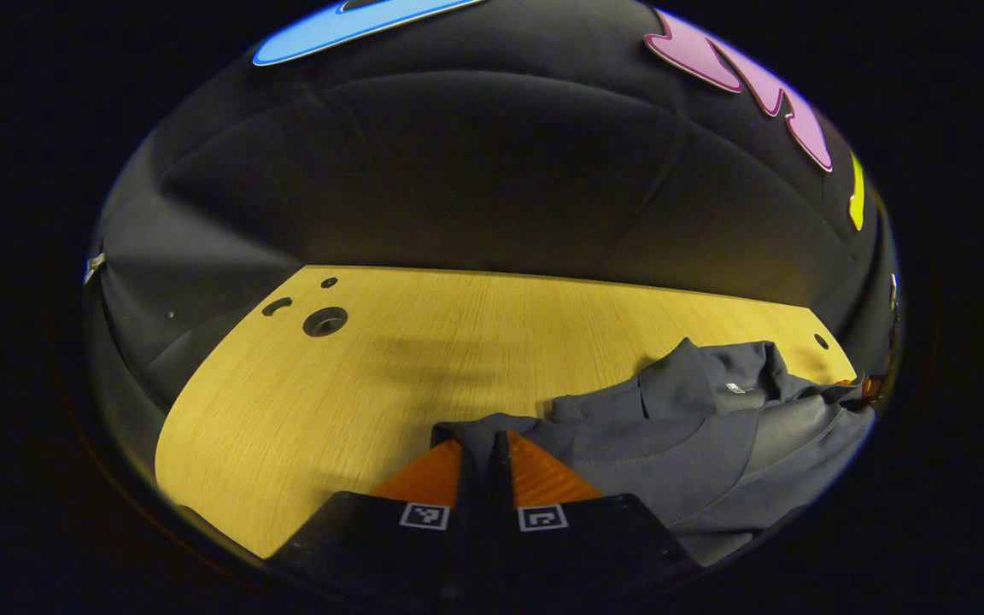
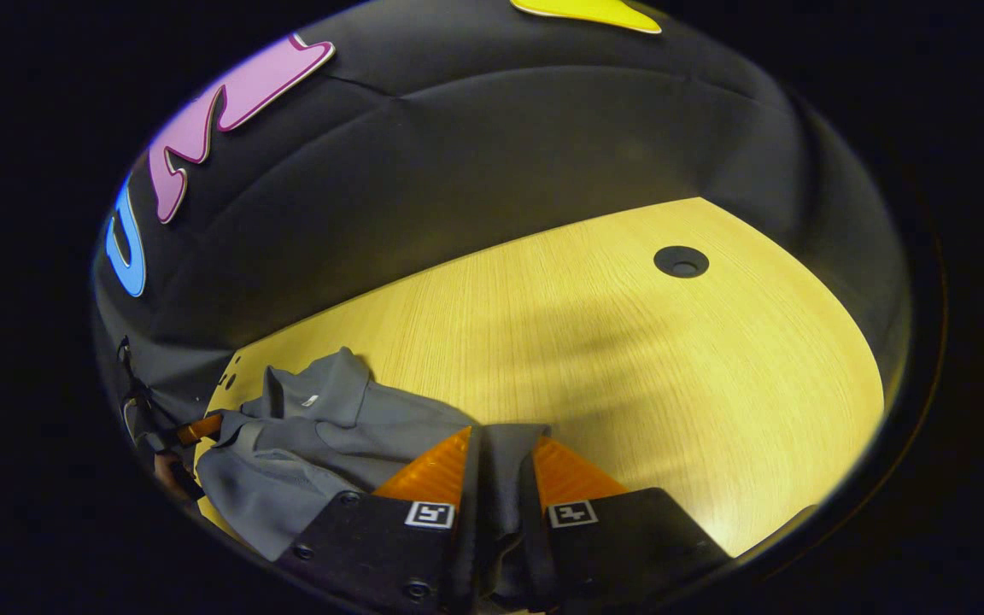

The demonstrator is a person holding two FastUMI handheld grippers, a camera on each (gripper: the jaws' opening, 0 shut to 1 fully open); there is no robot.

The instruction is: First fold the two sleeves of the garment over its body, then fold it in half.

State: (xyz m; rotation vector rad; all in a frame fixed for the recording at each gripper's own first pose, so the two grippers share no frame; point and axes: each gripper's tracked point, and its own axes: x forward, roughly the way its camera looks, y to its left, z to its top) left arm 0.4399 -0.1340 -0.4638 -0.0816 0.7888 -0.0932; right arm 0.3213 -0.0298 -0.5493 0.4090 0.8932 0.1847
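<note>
In the left gripper view, the left gripper (image 1: 485, 444) is pinching a fold of the grey garment (image 1: 697, 427) between its two fingers, which are standing close together with only the dark cloth showing in the narrow gap. The garment is lying rumpled on the light wooden bench (image 1: 389, 376), spreading from the gripper toward the right side of that view, with its collar (image 1: 714, 367) standing up in a small peak near the far edge of the bench. A small pale tag (image 1: 735, 389) is showing just below the collar. Several round holes (image 1: 325, 321) are sitting in the far left corner of the bench, well apart from the cloth.

In the right gripper view, the right gripper (image 2: 500, 448) is likewise clamping a strip of the same grey garment (image 2: 330, 436), the cloth running up between its fingers and folding over their tips. Here the garment is trailing off to the left, its collar (image 2: 321, 384) near the bench's far left corner. At the far left edge of this view the other gripper (image 2: 197, 430) is showing beside the cloth, too small to tell how its jaws are standing from here. A dark round grommet (image 2: 681, 260) is sitting in the bench (image 2: 671, 384) toward the far right, well away from the garment.
</note>
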